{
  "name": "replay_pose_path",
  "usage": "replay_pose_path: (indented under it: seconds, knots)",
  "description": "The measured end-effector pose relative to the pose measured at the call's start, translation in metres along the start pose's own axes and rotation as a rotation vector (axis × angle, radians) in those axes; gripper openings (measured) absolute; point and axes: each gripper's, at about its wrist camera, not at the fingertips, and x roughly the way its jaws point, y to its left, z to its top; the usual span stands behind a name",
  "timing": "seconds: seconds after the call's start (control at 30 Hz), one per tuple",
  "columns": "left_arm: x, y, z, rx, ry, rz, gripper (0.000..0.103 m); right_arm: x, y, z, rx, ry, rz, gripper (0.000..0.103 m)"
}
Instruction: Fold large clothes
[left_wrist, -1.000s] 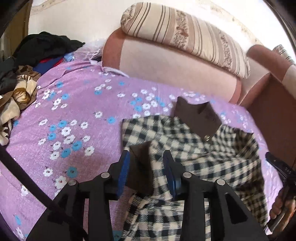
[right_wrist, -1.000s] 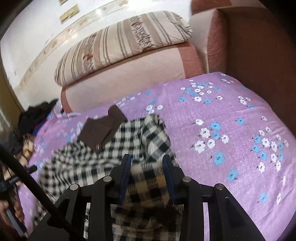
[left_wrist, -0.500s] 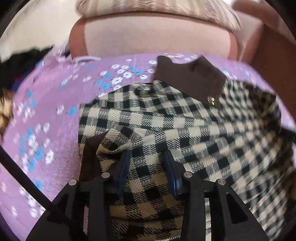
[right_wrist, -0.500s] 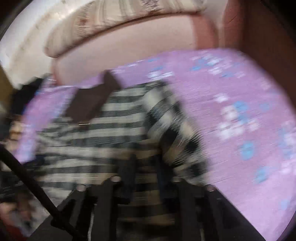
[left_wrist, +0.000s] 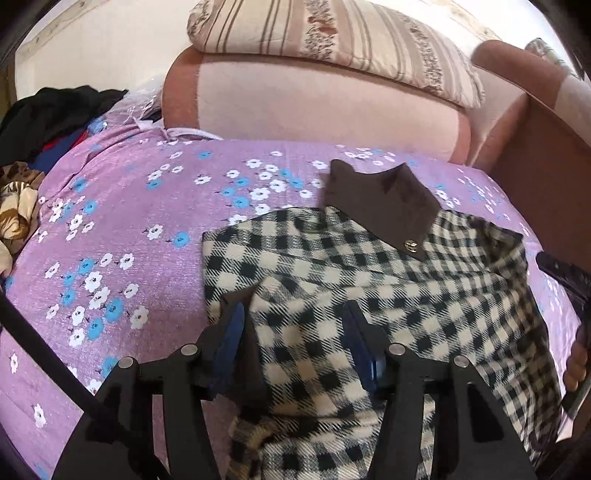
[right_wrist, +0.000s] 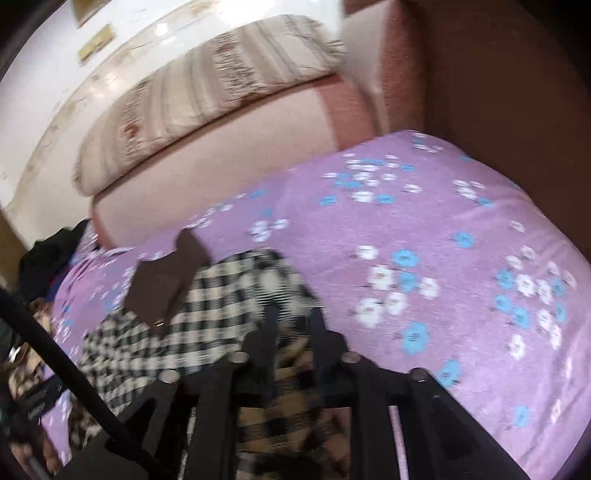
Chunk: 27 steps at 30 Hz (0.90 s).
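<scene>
Left wrist view shows the black-and-cream checked woollen garment with a dark brown collar (left_wrist: 369, 280) lying partly folded on the purple floral bedsheet (left_wrist: 122, 229), collar end toward the pink upholstered sofa back (left_wrist: 314, 110). The left gripper (left_wrist: 293, 339) has just been opening; its blue pads stand apart over a folded-over flap, cloth lies between them, and neither pad appears to press on it. I judge it released.

Right wrist view is blurred. The right gripper (right_wrist: 290, 332) sits at the garment's near right edge with jaws narrow and checked cloth between them. Its jaws have just been opening slightly from a full clench; whether the pads are gripping the cloth now cannot be told from this picture.

Risks, as judged:
- The released flap is thick, springy wool. It may lift or slide back once the left gripper withdraws, spoiling the fold line.
- A pad could snag the loose flap on withdrawal and drag it off the body of the garment.
- If the right gripper is only half holding, any pull would slip off one layer and skew the right edge.
- The collar and its metal button (left_wrist: 410, 244) sit crooked; folding over them would leave a lump.
- The heap of dark and patterned clothes (left_wrist: 44, 122) at the far left is well apart and poses no hazard.
</scene>
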Motion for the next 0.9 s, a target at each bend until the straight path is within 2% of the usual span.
replay_pose_path:
  seconds: [0.07, 0.13, 0.17, 0.23, 0.27, 0.3, 0.33, 0.43, 0.5, 0.57, 0.6, 0.67, 0.77, 0.9]
  knots:
    - [0.004, -0.002, 0.002, 0.001, 0.017, -0.017, 0.054, 0.008, 0.014, 0.000, -0.034, 0.030, 0.066, 0.024]
    - [0.005, -0.008, 0.001, 0.017, 0.019, -0.036, 0.054, 0.032, 0.026, -0.001, -0.079, 0.154, 0.212, 0.024]
    - [0.005, -0.014, 0.000, 0.031, 0.019, -0.051, 0.054, 0.043, 0.029, -0.003, -0.098, 0.194, 0.206, 0.024]
    - [0.005, -0.026, 0.000, 0.060, 0.022, -0.070, 0.054, 0.064, 0.026, -0.004, -0.125, 0.205, 0.053, 0.021]
    - [0.007, -0.034, -0.001, 0.082, 0.025, -0.072, 0.054, 0.072, 0.018, -0.003, -0.110, 0.205, -0.029, 0.012]
    - [0.009, -0.041, -0.002, 0.103, 0.030, -0.068, 0.054, 0.082, 0.006, -0.002, -0.075, 0.203, -0.135, 0.008]
    - [0.011, -0.046, -0.003, 0.119, 0.035, -0.066, 0.054, 0.084, -0.001, -0.001, -0.059, 0.183, -0.197, 0.008]
    - [0.018, -0.060, -0.008, 0.166, 0.055, -0.067, 0.054, 0.070, 0.006, 0.002, -0.074, 0.141, -0.234, 0.012]
    - [0.025, -0.063, -0.014, 0.176, 0.086, -0.071, 0.054, 0.048, 0.019, 0.000, -0.125, 0.100, -0.180, 0.015]
    - [0.034, -0.062, -0.026, 0.169, 0.140, -0.079, 0.054, 0.029, 0.029, -0.006, -0.151, 0.091, -0.053, 0.015]
    - [0.037, -0.062, -0.031, 0.167, 0.164, -0.081, 0.053, 0.023, 0.035, -0.014, -0.164, 0.108, 0.030, 0.015]
    - [0.031, -0.063, -0.042, 0.188, 0.142, -0.067, 0.053, 0.028, 0.040, -0.032, -0.191, 0.192, 0.091, 0.015]
    - [0.014, -0.060, -0.051, 0.195, 0.156, -0.073, 0.053, 0.039, 0.026, -0.066, -0.210, 0.309, 0.043, 0.011]
    - [-0.029, -0.031, -0.061, 0.139, 0.104, -0.072, 0.054, 0.008, 0.020, -0.066, -0.202, 0.273, 0.034, 0.013]
